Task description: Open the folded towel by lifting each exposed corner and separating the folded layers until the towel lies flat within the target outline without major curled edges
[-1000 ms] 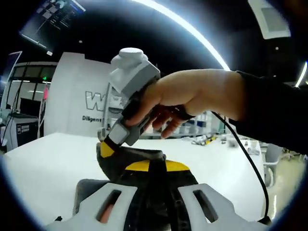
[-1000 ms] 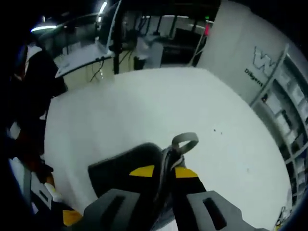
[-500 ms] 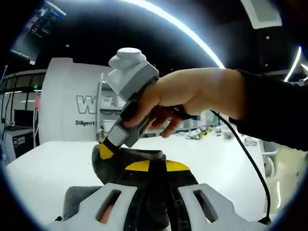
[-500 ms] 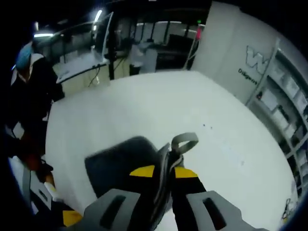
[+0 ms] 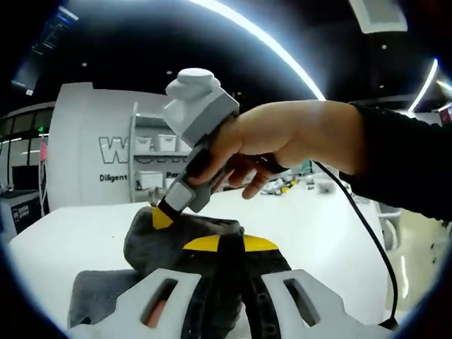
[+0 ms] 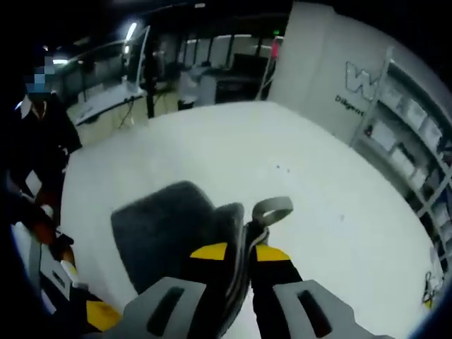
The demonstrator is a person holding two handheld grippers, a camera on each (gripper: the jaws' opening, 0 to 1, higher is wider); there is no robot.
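Note:
A dark grey towel (image 6: 159, 226) is held up off the white table (image 6: 233, 148) by both grippers. In the right gripper view my right gripper (image 6: 240, 251) is shut on a towel edge, just below a grey hanging loop (image 6: 272, 210). The cloth spreads down and to the left of the jaws. In the left gripper view my left gripper (image 5: 222, 244) is shut on a bunched fold of the towel (image 5: 145, 236). Right behind that fold, a hand (image 5: 296, 145) holds the right gripper (image 5: 164, 215), whose yellow tip pinches the same bunch. More towel (image 5: 99, 293) lies at lower left.
A white wall with lettering (image 5: 92, 162) and shelves with bins (image 6: 409, 127) stand beyond the table. A person in dark clothes (image 6: 42, 134) is at the table's left side. A black cable (image 5: 367, 233) hangs from the right gripper. Desks and screens fill the back.
Both views have swung sideways with the hands. More towel now spreads out at lower left in each view. Both grippers keep their hold.

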